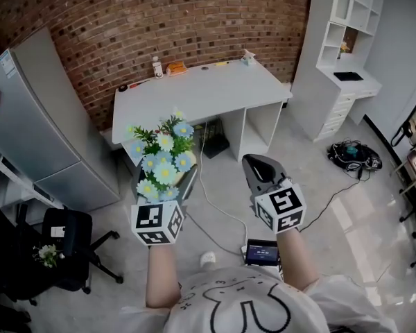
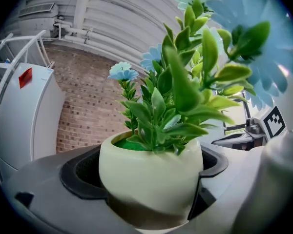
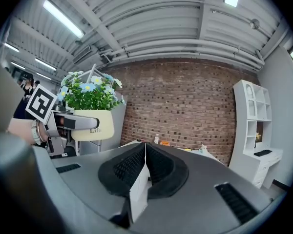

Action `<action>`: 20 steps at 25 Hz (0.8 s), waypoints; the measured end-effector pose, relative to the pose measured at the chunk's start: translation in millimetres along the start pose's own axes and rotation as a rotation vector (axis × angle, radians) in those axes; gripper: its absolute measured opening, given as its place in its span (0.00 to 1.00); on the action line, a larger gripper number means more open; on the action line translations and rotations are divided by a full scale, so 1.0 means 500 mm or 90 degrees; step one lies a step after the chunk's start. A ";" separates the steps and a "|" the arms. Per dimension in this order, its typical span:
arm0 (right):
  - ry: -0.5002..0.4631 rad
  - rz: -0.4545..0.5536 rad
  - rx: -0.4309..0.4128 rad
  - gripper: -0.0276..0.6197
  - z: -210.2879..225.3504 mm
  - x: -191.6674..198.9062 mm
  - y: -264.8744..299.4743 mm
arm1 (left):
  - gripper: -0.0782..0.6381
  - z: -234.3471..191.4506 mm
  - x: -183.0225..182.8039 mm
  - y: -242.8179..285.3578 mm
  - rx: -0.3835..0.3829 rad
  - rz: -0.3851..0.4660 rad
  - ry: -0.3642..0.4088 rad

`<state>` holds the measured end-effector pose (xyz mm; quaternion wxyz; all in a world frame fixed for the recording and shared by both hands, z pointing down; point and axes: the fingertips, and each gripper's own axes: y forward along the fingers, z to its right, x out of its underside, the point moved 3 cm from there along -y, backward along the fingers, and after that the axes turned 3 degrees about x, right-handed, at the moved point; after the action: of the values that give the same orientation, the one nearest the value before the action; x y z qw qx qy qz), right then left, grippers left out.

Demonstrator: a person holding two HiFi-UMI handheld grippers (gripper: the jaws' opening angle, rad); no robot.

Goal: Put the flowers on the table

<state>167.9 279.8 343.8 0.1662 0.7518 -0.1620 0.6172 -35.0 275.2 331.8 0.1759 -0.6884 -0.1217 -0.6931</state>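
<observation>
1. Out in front of us, above the floor [image 1: 319, 207], our left gripper [image 1: 165, 189] has its jaws clamped round the cream pot [image 2: 151, 179] of the flowers [image 1: 163, 155]. The pot is upright, with blue blooms on top.
2. Our right gripper [image 1: 260, 168] hangs just beside it, jaws pressed together.
3. The white desk [image 1: 201, 92] sits against the brick wall [image 1: 159, 12], well apart from the pot. A bottle [image 1: 157, 66] and a few small bits lie along its back edge.
</observation>
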 end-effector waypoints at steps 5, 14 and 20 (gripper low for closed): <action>0.010 -0.023 0.023 0.07 0.007 0.010 0.107 | 0.88 -0.108 0.022 0.052 -0.002 -0.008 -0.018; -0.003 -0.050 0.076 0.07 0.022 0.015 0.258 | 0.88 -0.301 0.044 0.122 -0.022 0.002 -0.030; 0.002 -0.064 0.079 0.07 0.014 0.031 0.304 | 0.88 -0.359 0.061 0.139 -0.037 0.008 -0.038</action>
<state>109.0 140.5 365.3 0.1506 0.7667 -0.0853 0.6182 -170.0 136.0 352.9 0.1563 -0.7144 -0.1021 -0.6744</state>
